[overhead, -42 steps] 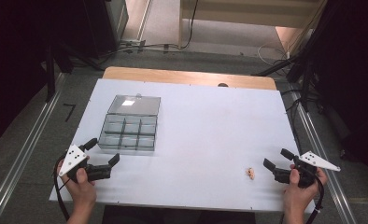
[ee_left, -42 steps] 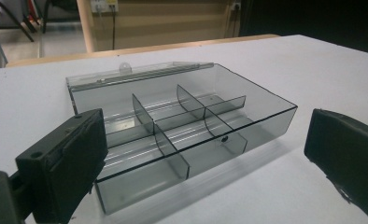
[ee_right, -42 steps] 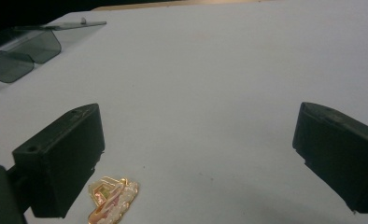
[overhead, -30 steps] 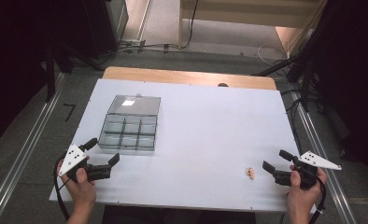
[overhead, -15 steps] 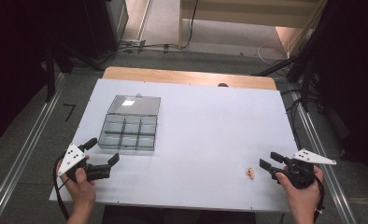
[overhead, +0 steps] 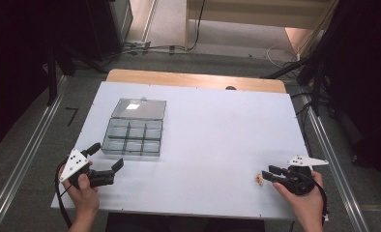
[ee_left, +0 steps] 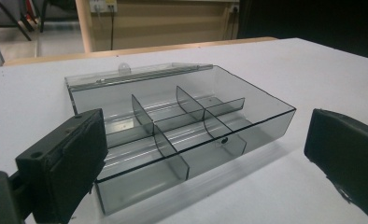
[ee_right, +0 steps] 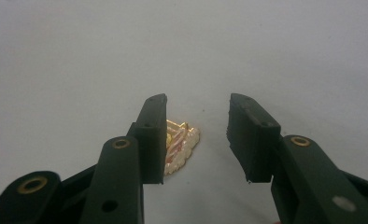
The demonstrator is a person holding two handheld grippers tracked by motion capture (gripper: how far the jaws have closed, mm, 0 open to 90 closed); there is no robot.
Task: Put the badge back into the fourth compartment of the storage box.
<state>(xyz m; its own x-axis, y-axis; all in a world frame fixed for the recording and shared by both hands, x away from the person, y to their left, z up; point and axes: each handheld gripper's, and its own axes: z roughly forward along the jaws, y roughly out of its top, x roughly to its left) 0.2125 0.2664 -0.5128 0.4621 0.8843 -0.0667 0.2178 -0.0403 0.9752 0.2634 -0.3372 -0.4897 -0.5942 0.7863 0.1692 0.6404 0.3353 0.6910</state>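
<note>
White table [overhead: 217,140] in a dark room, clear divided box [overhead: 133,135] on its left part. My left gripper [overhead: 105,163] waits near it, jaws apart w/ nothing. My right gripper [ee_right: 196,140] has just been closing around the small gold-pink trinket [ee_right: 182,147] at the front right, not clamped yet. Next, I think: center it, squeeze, lift.

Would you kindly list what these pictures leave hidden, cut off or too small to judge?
- Small pale ornament, right gripper view: one jaw of the right gripper covers its near side; whether that jaw touches it is unclear. The jaws have just been closing.
- Same ornament, high view: too small to identify.
- Clear compartment box, left gripper view: a jaw of the left gripper hides its near corner.
</note>
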